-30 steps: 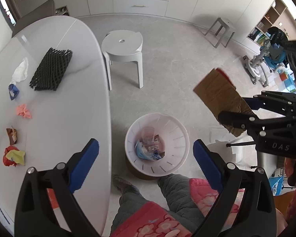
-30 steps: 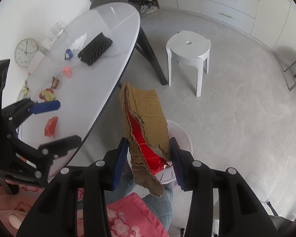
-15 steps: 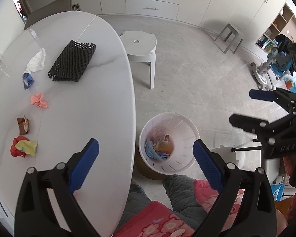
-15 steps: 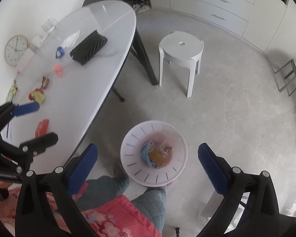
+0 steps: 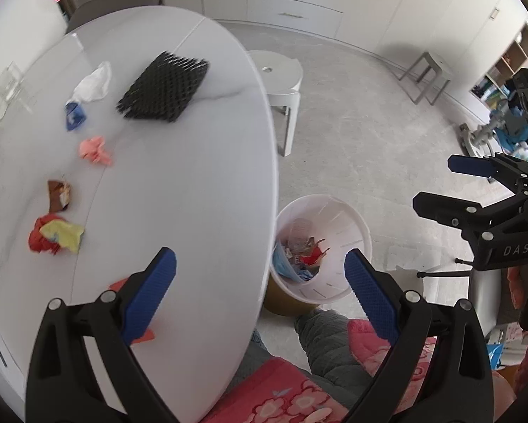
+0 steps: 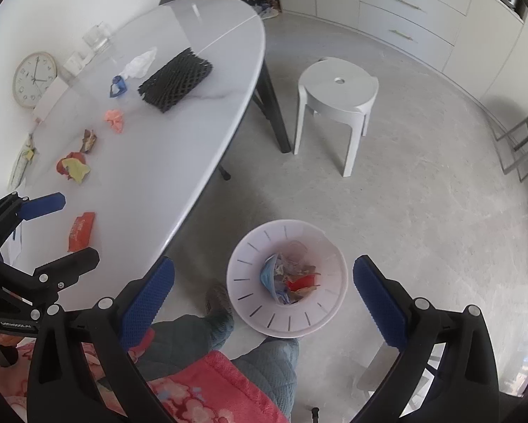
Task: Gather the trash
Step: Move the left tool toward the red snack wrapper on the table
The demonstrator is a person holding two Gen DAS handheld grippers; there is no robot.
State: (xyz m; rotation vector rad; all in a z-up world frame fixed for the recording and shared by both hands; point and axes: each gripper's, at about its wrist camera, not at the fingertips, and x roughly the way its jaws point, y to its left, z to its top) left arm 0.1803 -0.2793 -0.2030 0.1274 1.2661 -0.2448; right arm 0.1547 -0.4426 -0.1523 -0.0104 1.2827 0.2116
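My left gripper (image 5: 258, 259) is open and empty, above the edge of the white table (image 5: 193, 183). Also open and empty, my right gripper (image 6: 264, 266) hangs over the white bin (image 6: 242, 246) on the floor. Torn cardboard with red inside (image 6: 301, 280) lies in the bin among other scraps. On the table lie a black foam mesh (image 6: 175, 79), a white tissue (image 6: 140, 63), a blue wrapper (image 6: 118, 85), a pink crumple (image 6: 115, 120), a brown wrapper (image 6: 89, 140), a red-and-yellow wrapper (image 6: 73, 168) and an orange packet (image 6: 81, 231).
A white stool (image 6: 338, 84) stands on the floor beyond the bin. The person's legs and pink garment (image 6: 207, 387) are right below both grippers. A clock (image 6: 34, 79) leans at the table's far side. A grey stool (image 5: 428, 67) stands by the cabinets.
My right gripper opened and the cardboard it held dropped into the bin. My left gripper drifted sideways, so more of the table now lies under it.
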